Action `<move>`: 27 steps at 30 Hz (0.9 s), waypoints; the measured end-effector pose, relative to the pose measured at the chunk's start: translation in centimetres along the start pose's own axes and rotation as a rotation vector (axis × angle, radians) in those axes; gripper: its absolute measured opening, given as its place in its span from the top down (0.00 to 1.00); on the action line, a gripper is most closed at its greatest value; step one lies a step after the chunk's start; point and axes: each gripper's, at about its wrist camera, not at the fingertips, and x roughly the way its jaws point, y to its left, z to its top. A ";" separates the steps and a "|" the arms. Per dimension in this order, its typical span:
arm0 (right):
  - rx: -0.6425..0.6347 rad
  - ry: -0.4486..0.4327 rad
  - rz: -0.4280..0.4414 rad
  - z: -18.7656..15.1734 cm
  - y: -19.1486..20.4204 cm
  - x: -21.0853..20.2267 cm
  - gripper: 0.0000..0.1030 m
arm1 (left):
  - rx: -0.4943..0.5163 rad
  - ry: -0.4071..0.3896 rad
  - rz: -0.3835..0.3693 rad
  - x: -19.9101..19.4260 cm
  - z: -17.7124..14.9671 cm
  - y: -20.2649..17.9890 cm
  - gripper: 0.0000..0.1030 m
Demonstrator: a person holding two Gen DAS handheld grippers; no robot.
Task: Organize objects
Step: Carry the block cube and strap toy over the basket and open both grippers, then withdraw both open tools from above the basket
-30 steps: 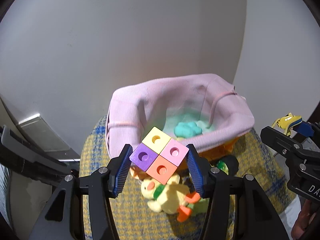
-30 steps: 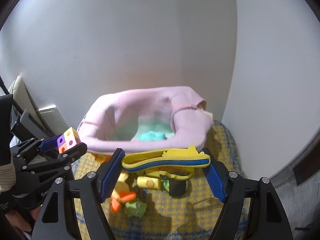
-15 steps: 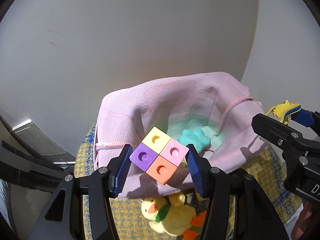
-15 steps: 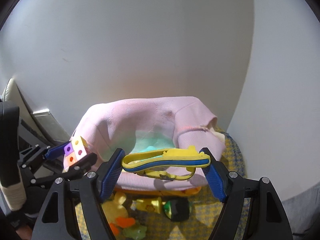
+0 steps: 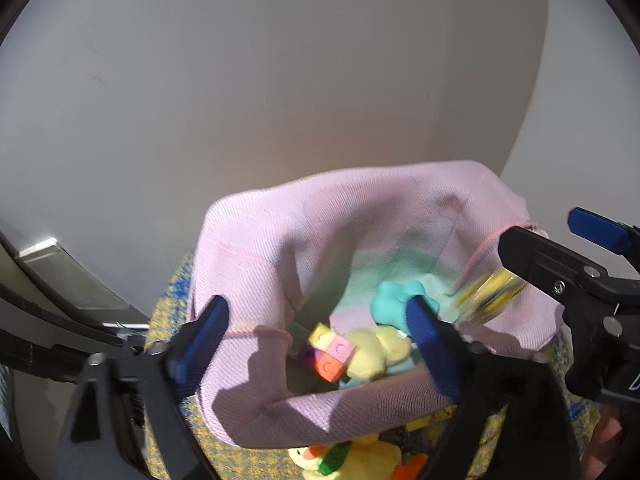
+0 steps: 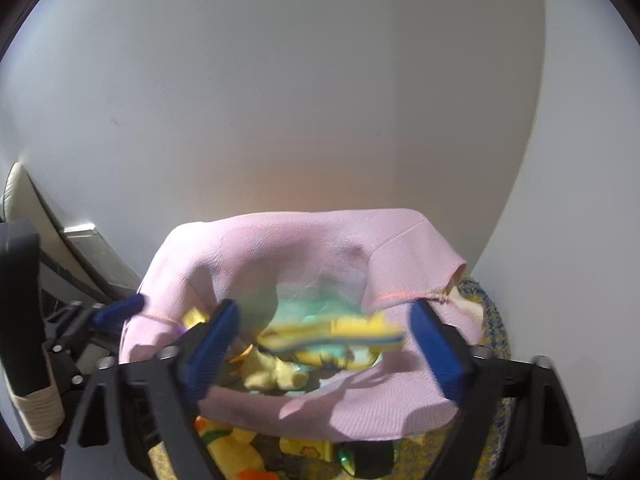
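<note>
Both grippers are black plastic frames with silver screws and blue ribbed pads. The right gripper matches the left gripper. White lettering marks one frame's side.

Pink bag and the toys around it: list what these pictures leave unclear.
- Yellow-and-blue toy: motion-blurred in both views, shape unreadable.
- Duck plush: left wrist view, cut by the bottom edge and hidden behind the pink bag.
- Bag's floor: covered by toys.
</note>
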 end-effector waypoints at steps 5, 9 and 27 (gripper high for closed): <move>0.022 -0.011 -0.010 -0.4 -0.5 -0.6 0.06 | -0.005 -0.011 0.023 -0.6 0.2 0.2 0.03; 0.030 -0.022 -0.016 -0.9 -0.7 -1.4 0.06 | -0.012 -0.015 0.028 -1.3 0.0 0.3 0.03; 0.017 -0.087 -0.039 -4.3 -0.7 -7.7 0.06 | -0.008 -0.067 0.027 -7.6 -3.5 -0.2 0.00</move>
